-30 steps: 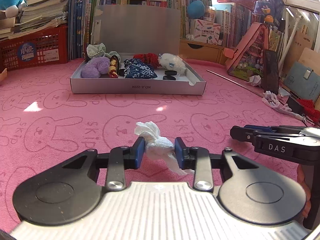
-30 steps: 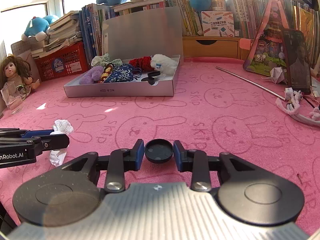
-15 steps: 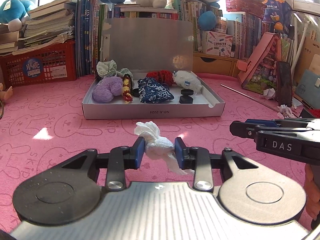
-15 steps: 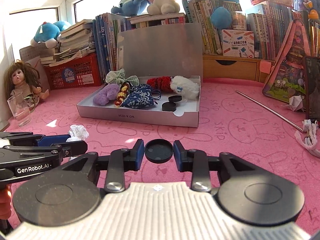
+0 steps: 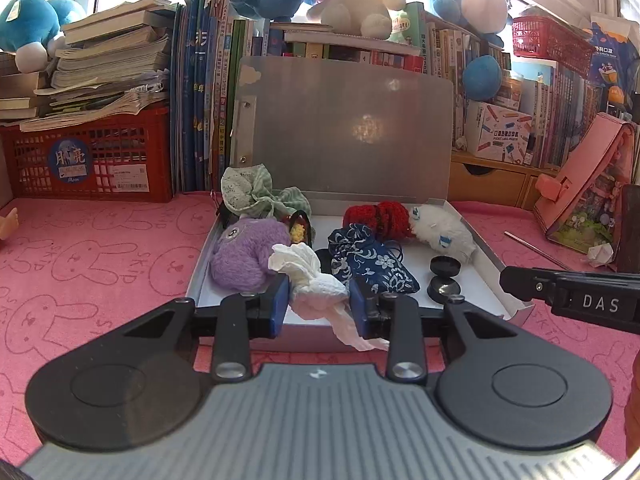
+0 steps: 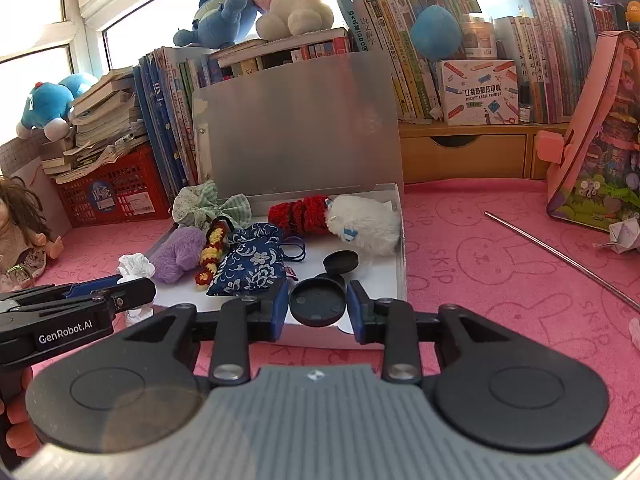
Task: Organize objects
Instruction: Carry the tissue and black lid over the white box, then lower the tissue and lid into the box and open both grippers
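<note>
My left gripper (image 5: 319, 306) is shut on a crumpled white tissue (image 5: 310, 280), held over the front edge of the open silver box (image 5: 480, 252). The right gripper (image 6: 317, 306) is shut on a round black cap (image 6: 317, 302), also at the box's front wall (image 6: 316, 336). Inside the box lie a purple plush (image 5: 244, 258), a blue flowered pouch (image 5: 370, 260), a red knitted piece (image 5: 376, 214), a white fluffy toy (image 5: 440, 232), a green bow (image 5: 256, 196) and two more black caps (image 5: 444, 278). The right gripper's tip (image 5: 520, 282) shows in the left wrist view.
The box's lid (image 5: 344, 128) stands upright at the back. Behind it are books, plush toys and a red crate (image 5: 88, 156). A metal rod (image 6: 560, 258) and a pink cardboard house (image 6: 596, 128) lie to the right on the pink rabbit-print mat (image 5: 80, 264). A doll (image 6: 20, 232) sits far left.
Both grippers have moved forward and a little up toward the box, which now looms close. The tissue and the black cap stay clamped as before.
</note>
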The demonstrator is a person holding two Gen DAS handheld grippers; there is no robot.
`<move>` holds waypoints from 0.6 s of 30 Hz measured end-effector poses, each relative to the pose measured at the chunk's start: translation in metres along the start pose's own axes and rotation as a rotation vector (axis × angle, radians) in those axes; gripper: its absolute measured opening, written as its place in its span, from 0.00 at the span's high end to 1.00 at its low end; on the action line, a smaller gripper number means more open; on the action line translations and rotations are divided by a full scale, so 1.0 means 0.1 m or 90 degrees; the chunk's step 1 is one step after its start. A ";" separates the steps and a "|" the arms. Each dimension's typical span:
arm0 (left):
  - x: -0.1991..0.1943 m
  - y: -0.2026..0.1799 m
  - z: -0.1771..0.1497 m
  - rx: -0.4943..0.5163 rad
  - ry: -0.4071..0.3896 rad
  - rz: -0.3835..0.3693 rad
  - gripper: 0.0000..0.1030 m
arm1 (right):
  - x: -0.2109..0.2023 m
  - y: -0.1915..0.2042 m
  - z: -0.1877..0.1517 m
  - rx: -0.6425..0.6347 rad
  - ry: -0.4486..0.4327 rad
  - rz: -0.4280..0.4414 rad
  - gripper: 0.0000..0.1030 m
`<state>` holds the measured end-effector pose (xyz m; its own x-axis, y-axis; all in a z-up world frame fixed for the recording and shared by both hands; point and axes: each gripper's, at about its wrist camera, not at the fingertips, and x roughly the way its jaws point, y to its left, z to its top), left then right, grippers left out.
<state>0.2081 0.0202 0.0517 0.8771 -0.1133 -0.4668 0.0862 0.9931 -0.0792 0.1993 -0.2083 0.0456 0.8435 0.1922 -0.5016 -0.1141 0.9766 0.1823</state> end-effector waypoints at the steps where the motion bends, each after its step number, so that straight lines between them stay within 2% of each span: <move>1: 0.05 0.01 0.03 0.003 -0.002 0.003 0.63 | 0.05 0.00 0.01 0.001 0.003 -0.003 0.64; 9: 0.47 0.07 0.10 0.005 0.014 0.027 0.63 | 0.44 -0.04 -0.01 0.004 0.033 -0.033 0.64; 18: 0.74 0.09 0.03 0.016 0.037 0.039 0.63 | 0.63 0.01 -0.03 -0.010 0.045 -0.042 0.64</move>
<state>0.2751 0.0208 0.0195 0.8522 -0.0530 -0.5206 0.0458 0.9986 -0.0267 0.2510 -0.1952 0.0116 0.8102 0.1326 -0.5710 -0.0681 0.9888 0.1330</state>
